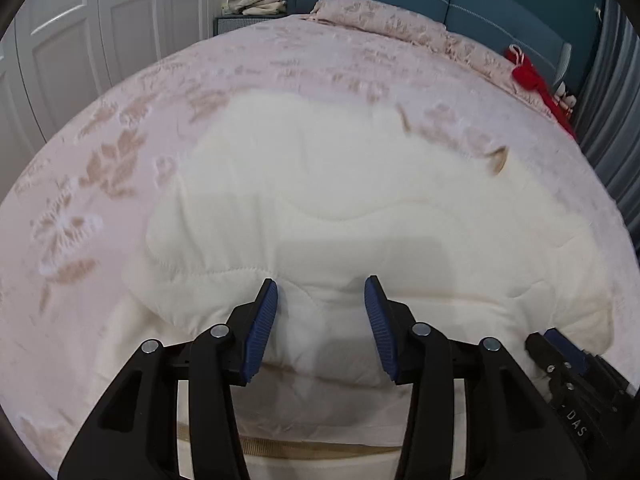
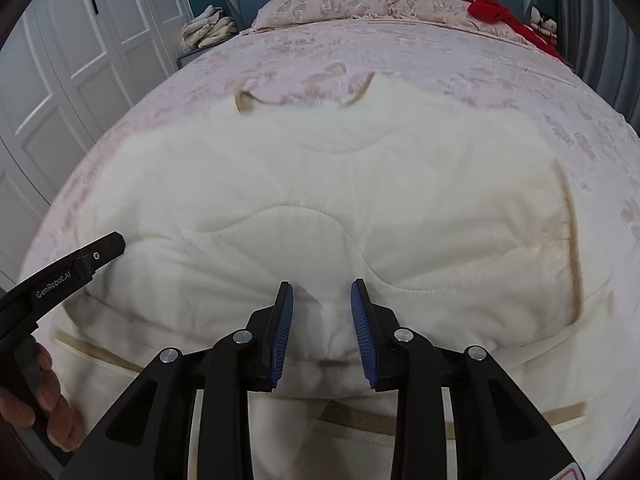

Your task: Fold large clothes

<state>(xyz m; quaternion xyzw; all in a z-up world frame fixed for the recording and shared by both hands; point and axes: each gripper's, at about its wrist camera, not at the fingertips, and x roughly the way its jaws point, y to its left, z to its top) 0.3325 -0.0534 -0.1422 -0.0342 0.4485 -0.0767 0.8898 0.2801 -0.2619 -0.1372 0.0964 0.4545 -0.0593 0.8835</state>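
The cream quilted garment (image 2: 320, 208) lay spread across the near half of the bed (image 2: 400, 52), its tan-trimmed edge toward the far side and folded layers bunched at the near edge. The left gripper (image 1: 321, 300) hung over the near fold with its blue pads apart, nothing between them. The right gripper (image 2: 322, 304) stood just to its right, jaws also apart above the fabric, clamping nothing. A hand (image 2: 44, 396) held the left gripper's handle. A red garment (image 2: 500, 16) lay by the far pillows (image 2: 320, 6).
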